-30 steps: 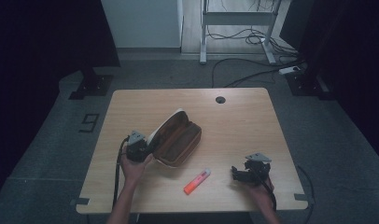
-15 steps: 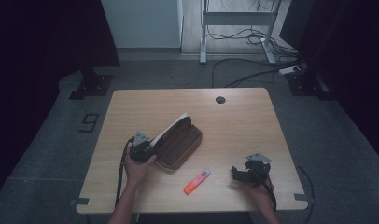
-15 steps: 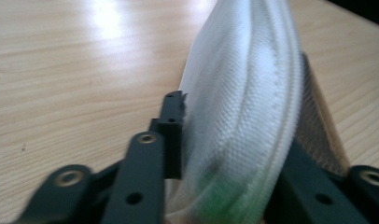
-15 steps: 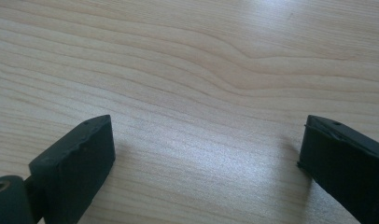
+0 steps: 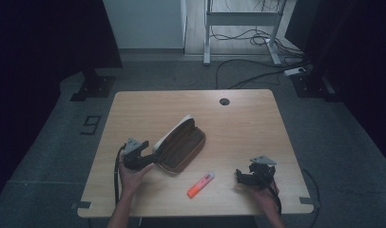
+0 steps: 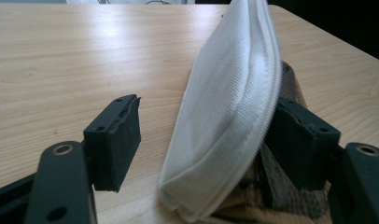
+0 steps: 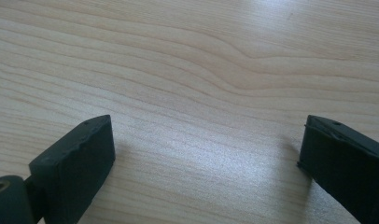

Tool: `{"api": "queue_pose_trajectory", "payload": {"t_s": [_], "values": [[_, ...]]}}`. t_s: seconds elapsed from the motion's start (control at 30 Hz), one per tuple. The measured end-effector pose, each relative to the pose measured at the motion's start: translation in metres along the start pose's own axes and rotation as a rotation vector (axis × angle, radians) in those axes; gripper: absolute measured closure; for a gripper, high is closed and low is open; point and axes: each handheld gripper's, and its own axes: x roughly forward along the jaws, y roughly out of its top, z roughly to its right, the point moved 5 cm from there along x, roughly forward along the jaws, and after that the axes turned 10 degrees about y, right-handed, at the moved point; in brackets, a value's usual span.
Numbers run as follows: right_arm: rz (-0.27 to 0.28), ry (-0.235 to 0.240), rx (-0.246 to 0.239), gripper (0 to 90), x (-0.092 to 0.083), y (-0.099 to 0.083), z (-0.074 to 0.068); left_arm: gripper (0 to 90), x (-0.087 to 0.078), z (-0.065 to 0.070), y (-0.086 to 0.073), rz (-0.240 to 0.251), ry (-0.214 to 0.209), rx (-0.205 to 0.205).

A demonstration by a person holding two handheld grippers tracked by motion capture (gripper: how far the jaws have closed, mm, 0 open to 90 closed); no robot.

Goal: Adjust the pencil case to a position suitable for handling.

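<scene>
Wooden table (image 5: 134, 109) carries a brown case (image 5: 181, 148) left of centre, its long axis running diagonally away from the left gripper (image 6: 201, 135), whose parted jaws straddle the raised white lid (image 6: 234, 107), while the open, empty right gripper (image 5: 248, 176) sits well apart.

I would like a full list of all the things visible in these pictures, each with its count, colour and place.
table: one, light wood, centre of the high view
cable hole: one, dark, near the table's far edge
pouch: one, brown with a white flap raised, left of the table's centre
marker: one, orange, lying near the front edge, apart from the pouch
desk frame: one, grey, on the floor behind the table
floor cables: several, dark, behind the table
left gripper: one, black, jaws open around the flap
right gripper: one, black, jaws open over bare wood at front right
</scene>
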Motion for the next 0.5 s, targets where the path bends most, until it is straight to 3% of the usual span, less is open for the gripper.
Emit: {"api": "queue_pose_trajectory", "payload": {"t_s": [0.5], "values": [[0.0, 0.0, 0.0, 3.0, 0.0, 0.0, 0.0, 28.6, -0.038, 0.004, -0.013, 0.002, 0.018, 0.014]]}}
